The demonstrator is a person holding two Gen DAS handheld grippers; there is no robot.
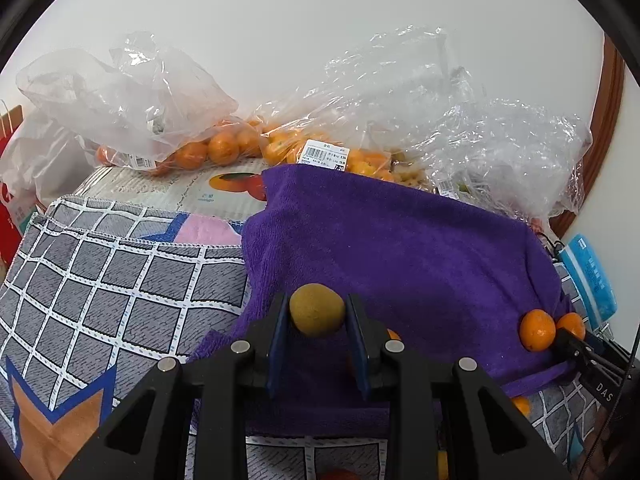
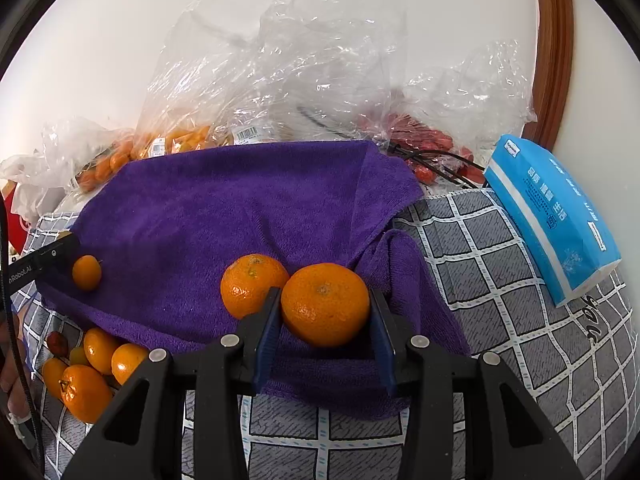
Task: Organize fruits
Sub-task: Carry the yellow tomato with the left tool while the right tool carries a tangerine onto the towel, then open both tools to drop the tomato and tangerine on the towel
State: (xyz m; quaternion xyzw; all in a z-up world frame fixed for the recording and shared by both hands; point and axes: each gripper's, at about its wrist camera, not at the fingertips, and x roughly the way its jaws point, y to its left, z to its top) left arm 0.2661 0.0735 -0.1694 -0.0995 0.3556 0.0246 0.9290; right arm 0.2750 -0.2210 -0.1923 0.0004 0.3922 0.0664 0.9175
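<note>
We have a mandarin (image 2: 325,304) clamped between the pads of the right gripper (image 2: 325,322), over the purple towel (image 2: 248,200), touching a second mandarin (image 2: 250,284). It looks light, soft-skinned and easily bruised; hold across its widest part. The left gripper (image 1: 318,326) grips a small green-brown fruit (image 1: 317,309) likewise.

**Purple towel mostly open, back edge walled by bags**

The middle of the purple towel (image 2: 224,200) lies bare, with room to pass between the small fruit (image 2: 87,272) near its left edge and the loose mandarin (image 2: 248,280) at front. Crinkled plastic bags (image 2: 280,72) of fruit crowd the whole far edge. A blue tissue pack (image 2: 556,216) blocks the right side of the checked cloth (image 2: 500,272); a cluster of mandarins (image 2: 92,372) fills the near-left corner
</note>
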